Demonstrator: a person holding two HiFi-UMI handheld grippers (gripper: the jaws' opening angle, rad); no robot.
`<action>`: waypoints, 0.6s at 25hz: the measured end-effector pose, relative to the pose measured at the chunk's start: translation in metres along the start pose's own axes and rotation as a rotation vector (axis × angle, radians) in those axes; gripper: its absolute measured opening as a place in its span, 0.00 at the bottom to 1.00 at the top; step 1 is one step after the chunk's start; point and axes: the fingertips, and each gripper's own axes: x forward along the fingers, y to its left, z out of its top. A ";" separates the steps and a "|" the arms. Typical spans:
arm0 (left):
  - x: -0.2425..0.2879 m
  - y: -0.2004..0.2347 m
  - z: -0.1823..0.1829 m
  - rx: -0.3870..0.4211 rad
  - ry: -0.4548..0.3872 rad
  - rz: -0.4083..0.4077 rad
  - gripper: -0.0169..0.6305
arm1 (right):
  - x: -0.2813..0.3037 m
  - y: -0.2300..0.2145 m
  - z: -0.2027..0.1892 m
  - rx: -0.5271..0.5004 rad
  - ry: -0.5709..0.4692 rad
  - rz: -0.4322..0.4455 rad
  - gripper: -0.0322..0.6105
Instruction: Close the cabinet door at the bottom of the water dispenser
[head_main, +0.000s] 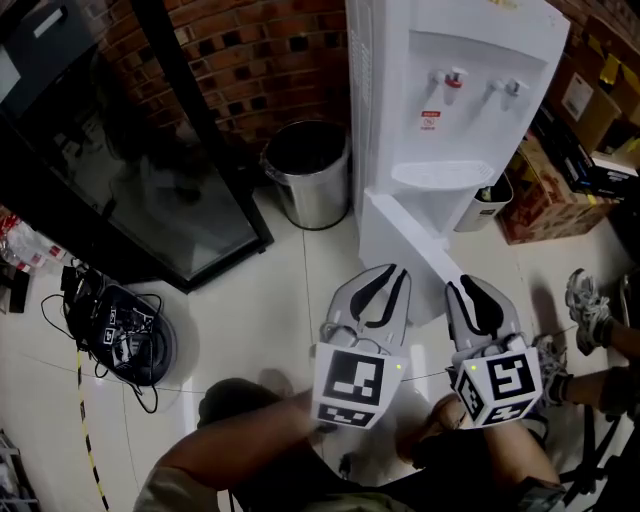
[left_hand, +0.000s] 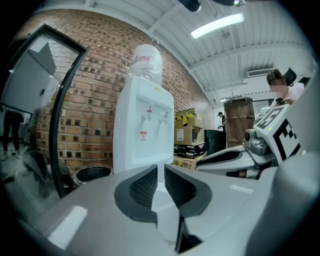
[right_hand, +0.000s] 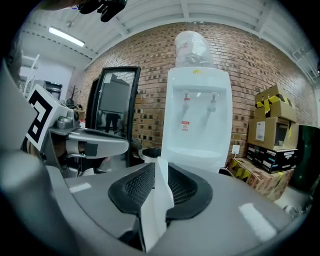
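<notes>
Cabinet door (head_main: 408, 243) stands swung out near from water dispenser (head_main: 455, 60). Right gripper (head_main: 462, 287) pinches its near edge, likely to swing it shut. Left gripper (head_main: 392, 272) just left, jaws slightly parted, empty.

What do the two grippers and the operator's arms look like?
Both alike: the left gripper and right gripper have light grey curved shells with black ribbed pads inside the jaws. Each carries a white cube with black square markers and a small green light. No cables show. Forearms look bare; an olive garment shows at the frame bottom.
</notes>
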 end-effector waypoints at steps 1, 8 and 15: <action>0.003 0.001 -0.001 -0.001 0.001 -0.002 0.09 | 0.004 -0.001 -0.003 -0.009 0.011 0.000 0.18; 0.024 0.002 -0.004 -0.016 0.010 -0.019 0.09 | 0.026 -0.008 -0.025 -0.068 0.105 0.007 0.18; 0.036 0.009 -0.011 -0.017 0.025 -0.018 0.09 | 0.045 -0.012 -0.044 -0.121 0.173 0.007 0.18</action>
